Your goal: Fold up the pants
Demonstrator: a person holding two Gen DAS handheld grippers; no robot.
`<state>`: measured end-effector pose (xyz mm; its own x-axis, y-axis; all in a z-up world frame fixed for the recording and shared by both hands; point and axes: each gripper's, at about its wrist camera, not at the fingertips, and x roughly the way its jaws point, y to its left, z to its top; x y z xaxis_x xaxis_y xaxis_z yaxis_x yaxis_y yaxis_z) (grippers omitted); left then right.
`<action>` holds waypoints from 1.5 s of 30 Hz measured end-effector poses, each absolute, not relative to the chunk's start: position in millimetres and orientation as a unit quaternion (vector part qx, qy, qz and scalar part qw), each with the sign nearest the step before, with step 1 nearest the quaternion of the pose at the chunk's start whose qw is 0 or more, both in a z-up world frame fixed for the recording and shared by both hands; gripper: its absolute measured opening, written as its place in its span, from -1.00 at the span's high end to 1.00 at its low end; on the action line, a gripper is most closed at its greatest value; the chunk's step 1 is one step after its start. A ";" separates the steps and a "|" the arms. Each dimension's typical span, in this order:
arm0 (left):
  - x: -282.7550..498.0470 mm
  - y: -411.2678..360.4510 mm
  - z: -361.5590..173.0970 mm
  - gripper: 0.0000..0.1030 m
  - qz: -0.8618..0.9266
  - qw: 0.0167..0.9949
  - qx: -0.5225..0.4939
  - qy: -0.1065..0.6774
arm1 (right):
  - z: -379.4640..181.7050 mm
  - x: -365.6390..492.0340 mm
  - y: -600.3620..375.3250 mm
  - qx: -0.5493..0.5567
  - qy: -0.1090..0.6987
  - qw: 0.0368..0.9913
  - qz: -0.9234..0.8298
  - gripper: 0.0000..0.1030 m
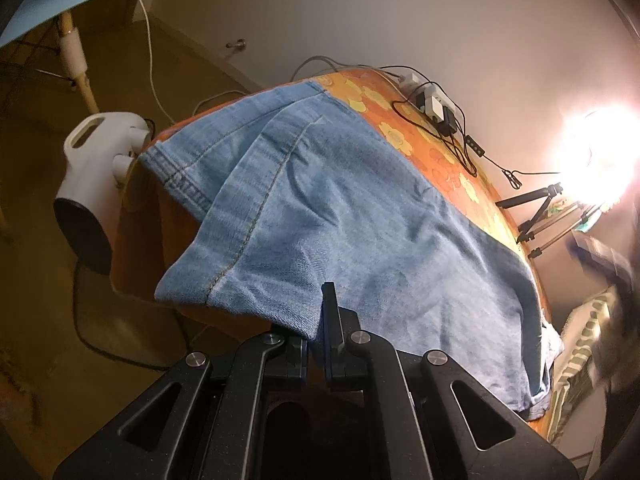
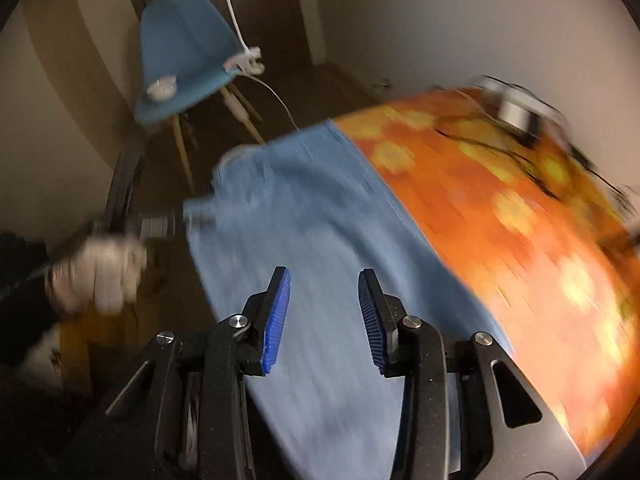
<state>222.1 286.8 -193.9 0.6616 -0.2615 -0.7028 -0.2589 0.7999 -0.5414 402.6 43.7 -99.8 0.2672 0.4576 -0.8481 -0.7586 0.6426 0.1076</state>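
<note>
Left gripper point(image 1: 318, 320) pinches the jeans point(image 1: 328, 208) hem at 6 o'clock; right gripper point(image 2: 324, 312) hovers above them, jaws wide.

Light-blue denim pants point(image 1: 340, 216) folded over, flat on the table; hem overhanging

A table draped in an orange cloth point(image 1: 448, 160) patterned with yellow flowers carries a pair of light blue denim pants point(image 1: 320, 208), spread ahead of the left gripper point(image 1: 318, 320), whose jaws are clamped on the near hem. One pant end hangs over the table edge, forward and left of that gripper. Farther ahead and to its right, white adapters point(image 1: 434, 106) and tangled black cables point(image 1: 460, 148) lie on the cloth.
</note>
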 end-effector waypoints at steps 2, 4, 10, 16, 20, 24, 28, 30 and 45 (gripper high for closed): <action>221.5 287.3 -198.7 0.92 0.001 0.854 -0.324 0.407 | -117.3 433.2 85.2 -0.160 0.459 0.777 0.400 0.27; 221.0 288.7 -201.3 0.92 -0.001 0.854 -0.329 0.403 | -143.7 461.7 127.5 -0.152 0.468 0.768 0.410 0.27; 219.5 291.1 -205.1 0.85 0.000 0.858 -0.329 0.395 | -204.9 507.8 213.1 -0.169 0.486 0.744 0.427 0.25; 219.2 294.5 -206.1 0.81 0.004 0.860 -0.328 0.390 | -247.8 522.3 248.5 -0.180 0.512 0.726 0.422 0.05; 218.2 294.8 -205.7 0.81 0.010 0.863 -0.328 0.384 | -255.2 518.3 252.6 -0.194 0.502 0.727 0.427 0.02; 214.9 290.9 -203.2 0.81 0.022 0.870 -0.319 0.375 | -256.1 513.0 255.3 -0.198 0.493 0.731 0.429 0.61; 212.2 284.7 -194.2 0.84 0.030 0.884 -0.290 0.367 | -243.8 504.8 249.9 -0.202 0.477 0.731 0.443 0.91; 210.3 282.2 -186.9 0.84 0.030 0.891 -0.276 0.360 | -232.8 502.0 246.9 -0.203 0.460 0.742 0.444 0.93; 220.7 279.3 -189.9 0.88 0.022 0.896 -0.238 0.375 | -227.7 542.6 238.4 -0.176 0.452 0.768 0.418 0.96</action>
<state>220.7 279.3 -189.9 0.7182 -0.1388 -0.6819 -0.2178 0.8858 -0.4097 542.6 238.4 -227.7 0.2417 0.4833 -0.8414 -0.8021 0.5875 0.1070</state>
